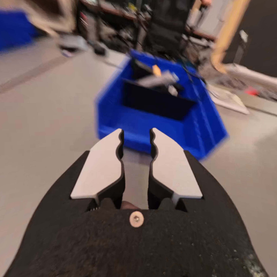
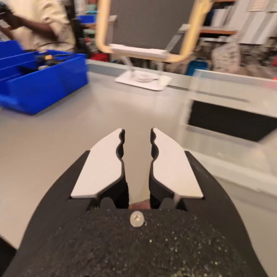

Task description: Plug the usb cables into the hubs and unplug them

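Observation:
A blue plastic bin stands on the grey table straight ahead of my left gripper. It holds a black divider and blurred grey hubs and cables. My left gripper is open and empty, its tips just short of the bin's front wall. In the right wrist view the same bin sits at the far left with dark cables in it. My right gripper is open and empty above bare table, well to the right of the bin.
A clear plastic container with a dark bottom stands at the right. A white stand base with a wooden-framed panel is at the back. A person stands behind the bin. Another blue bin is at far left.

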Tool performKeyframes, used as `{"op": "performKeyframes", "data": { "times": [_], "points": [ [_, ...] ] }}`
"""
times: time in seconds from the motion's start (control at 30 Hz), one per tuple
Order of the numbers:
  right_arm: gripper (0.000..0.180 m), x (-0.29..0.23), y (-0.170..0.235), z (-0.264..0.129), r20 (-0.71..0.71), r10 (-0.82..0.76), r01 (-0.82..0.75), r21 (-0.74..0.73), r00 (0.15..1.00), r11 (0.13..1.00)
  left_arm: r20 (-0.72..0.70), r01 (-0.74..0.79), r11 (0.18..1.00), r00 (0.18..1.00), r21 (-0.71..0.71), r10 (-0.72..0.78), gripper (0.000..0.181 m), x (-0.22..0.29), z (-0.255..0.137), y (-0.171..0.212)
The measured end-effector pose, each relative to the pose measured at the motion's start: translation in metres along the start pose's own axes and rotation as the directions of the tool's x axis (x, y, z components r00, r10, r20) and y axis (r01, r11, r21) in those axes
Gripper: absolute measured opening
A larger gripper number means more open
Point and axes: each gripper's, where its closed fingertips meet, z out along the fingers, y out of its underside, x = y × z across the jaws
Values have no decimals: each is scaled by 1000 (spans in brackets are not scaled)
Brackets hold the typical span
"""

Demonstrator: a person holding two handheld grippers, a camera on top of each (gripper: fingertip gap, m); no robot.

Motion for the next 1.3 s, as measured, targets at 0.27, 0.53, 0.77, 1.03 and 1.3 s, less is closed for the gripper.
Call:
{"op": "performKeyframes", "data": {
  "times": [0.27, 0.53, 0.77, 1.03, 1.3],
  "points": [
    [42, 155, 54, -58, -361, 208, -226, -6, 909, 974, -334, -237, 946, 930, -223, 155, 34, 102, -4, 75],
    [47, 146, 60, -48, -361, 132, -165, -60, 923, 985, -371, -200, 941, 924, -273, 88, 35, 103, 1, 82],
    [46, 132, 65, -37, -311, 181, -213, -73, 933, 974, -511, -235, 948, 854, -212, 98, 35, 121, -5, 56],
    [46, 111, 64, -24, -250, 182, -210, -94, 951, 973, -420, -835, 548, 513, -44, 748, 38, 52, 117, -67],
    [46, 107, 65, -19, -242, 188, -218, -104, 952, 970, -633, -996, 22, 75, -92, 771, 42, 24, 226, -33]
  ]
}}
